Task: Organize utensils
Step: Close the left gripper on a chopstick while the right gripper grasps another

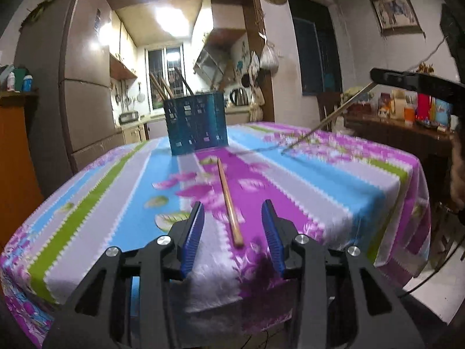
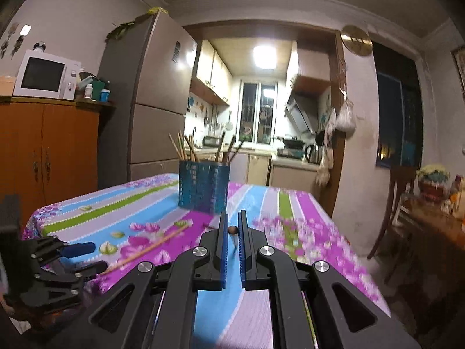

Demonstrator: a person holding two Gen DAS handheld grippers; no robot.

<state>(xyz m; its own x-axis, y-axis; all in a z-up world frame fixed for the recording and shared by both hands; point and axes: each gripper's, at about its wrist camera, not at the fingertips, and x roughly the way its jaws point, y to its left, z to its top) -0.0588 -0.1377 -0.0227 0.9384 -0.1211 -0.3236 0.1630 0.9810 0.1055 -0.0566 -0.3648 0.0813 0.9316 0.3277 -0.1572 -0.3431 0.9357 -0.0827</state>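
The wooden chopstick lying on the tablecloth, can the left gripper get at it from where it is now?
Probably yes. The left gripper is open, and the wooden chopstick lies flat with its near end between the fingers, nothing over it. The blue utensil holder stands well beyond.

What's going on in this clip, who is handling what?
A person is tidying chopsticks into a blue holder on a table with a striped floral cloth. The right hand-held gripper is shut on one chopstick, held up in the air over the table. The left hand-held gripper is open, its fingers either side of a second chopstick lying flat on the cloth, not yet grasped. Several chopsticks already stand in the holder.
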